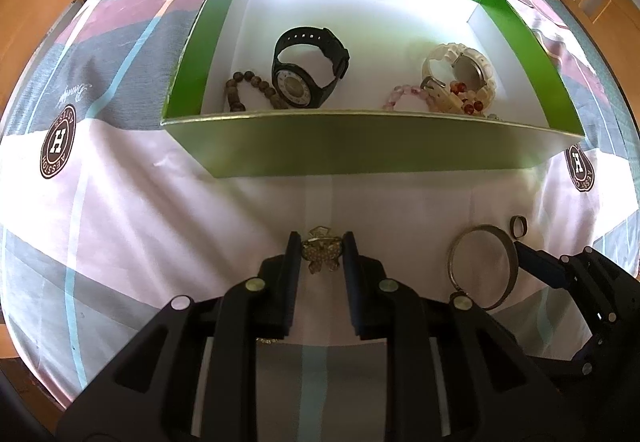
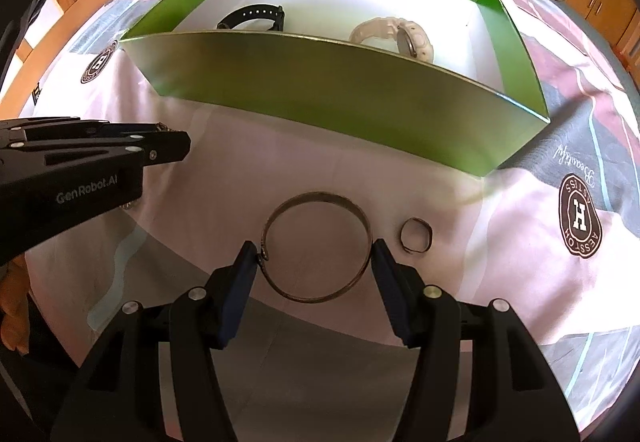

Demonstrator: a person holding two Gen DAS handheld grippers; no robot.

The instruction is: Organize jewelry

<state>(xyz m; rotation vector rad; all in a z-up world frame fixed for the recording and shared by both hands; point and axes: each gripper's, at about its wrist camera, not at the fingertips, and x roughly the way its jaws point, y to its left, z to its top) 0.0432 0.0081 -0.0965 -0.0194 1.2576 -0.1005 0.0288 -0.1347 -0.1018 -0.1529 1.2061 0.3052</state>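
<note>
A: How many things are in the green box point(image 1: 360, 158)?

B: Two watches, one black point(image 1: 308, 66) and one white point(image 1: 460, 70), rubbery; three bead strings, brown point(image 1: 250, 86), pink point(image 1: 400, 94), red point(image 1: 468, 98)

A: And in front of the box?

B: One thin metal bangle point(image 2: 318, 246) lies between the fingers of the right gripper point(image 2: 316, 254), jaws spread and touching its sides. One small ring point(image 2: 416, 236) lies beside it. The left gripper point(image 1: 322, 254) is clenched on a golden butterfly brooch point(image 1: 320, 256)

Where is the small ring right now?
The small ring lies on the bedsheet outside the green box, just right of the metal bangle that the right hand-held gripper straddles; the left wrist view shows it far right.
</note>
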